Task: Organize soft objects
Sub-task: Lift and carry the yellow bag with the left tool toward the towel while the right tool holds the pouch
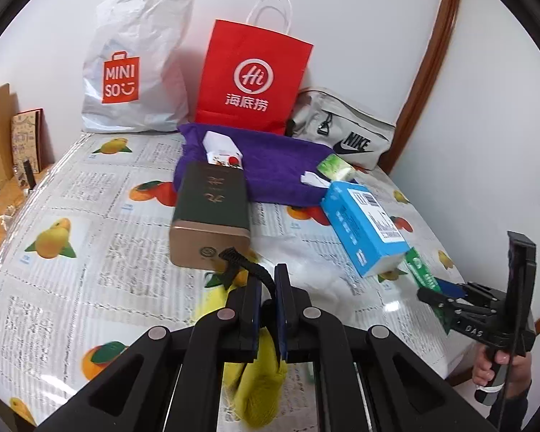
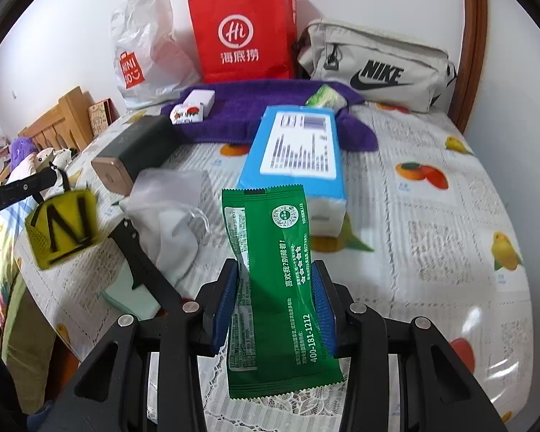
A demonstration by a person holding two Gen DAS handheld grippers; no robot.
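Left hand-held gripper [image 1: 268, 288] clenched on black strap [image 1: 250, 270] of yellow pouch [image 2: 63, 223], pouch dangling off bench [image 2: 432, 252] left edge. Mid-bench: clear plastic bag [image 2: 169, 208], blue tissue pack [image 2: 298, 151] (tilted, partly on purple towel [image 2: 248, 111]). Right hand-held gripper [image 2: 279, 302] grasping green wipes packet [image 2: 273, 288], held upright above bench near edge.

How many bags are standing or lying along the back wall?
3: white plastic Miniso bag at left, red paper Haidilao bag with handles in the middle, beige fabric Nike pouch lying at right. More could be hidden behind them.
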